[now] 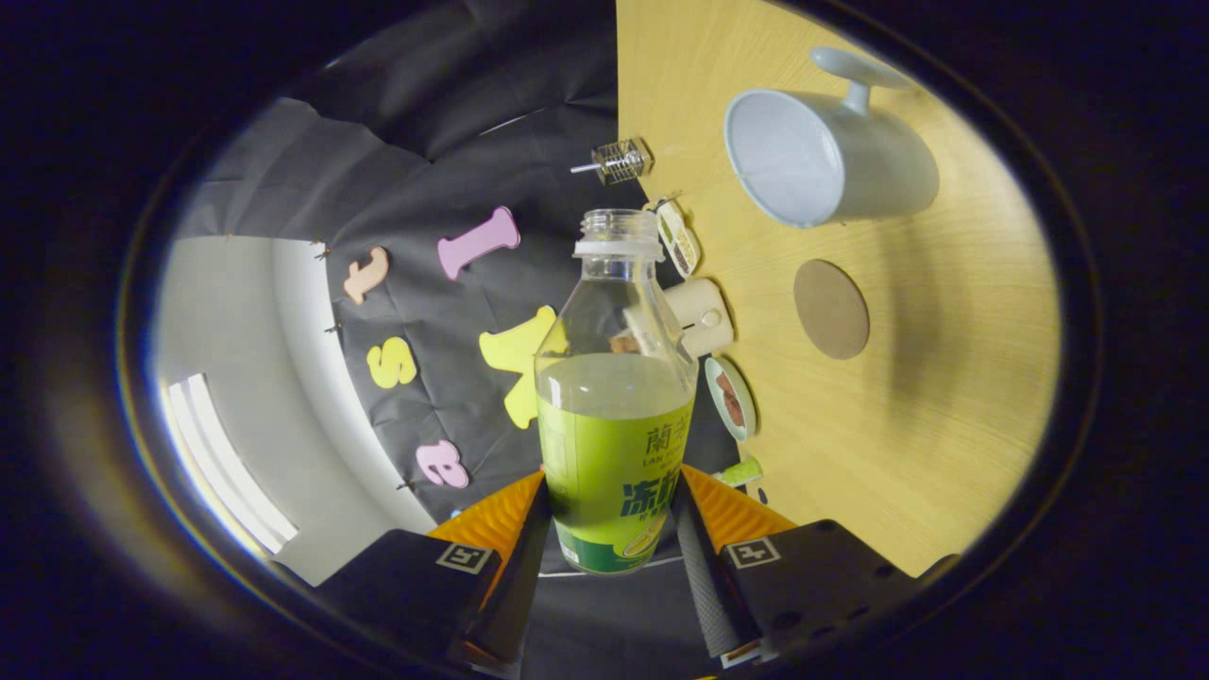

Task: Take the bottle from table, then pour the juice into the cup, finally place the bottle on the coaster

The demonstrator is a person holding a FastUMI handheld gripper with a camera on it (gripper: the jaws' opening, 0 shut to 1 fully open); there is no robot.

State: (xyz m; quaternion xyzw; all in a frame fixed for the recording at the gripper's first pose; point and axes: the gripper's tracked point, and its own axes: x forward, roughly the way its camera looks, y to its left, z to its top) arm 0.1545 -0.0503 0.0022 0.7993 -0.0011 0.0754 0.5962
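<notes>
Tongs (612, 529) clench the uncapped juice bottle (614, 397) by its labelled lower body, one finger on each side, lifted and rolled sideways relative to the table (945, 397). Beyond lie the round coaster (831, 309) and the empty cup (822, 156). Pouring seems under way; next, bring the mouth over the cup's rim.

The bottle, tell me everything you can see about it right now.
The bottle is clear plastic with a green label around its lower body and a ridged, uncapped neck. Pale juice fills it to about the shoulder; the part above looks empty. It sits clamped between the two fingers of the tongs, which press on its labelled sides. The view is rolled, so the table runs up one side, with the bottle's mouth level with the cup but apart from it.
</notes>
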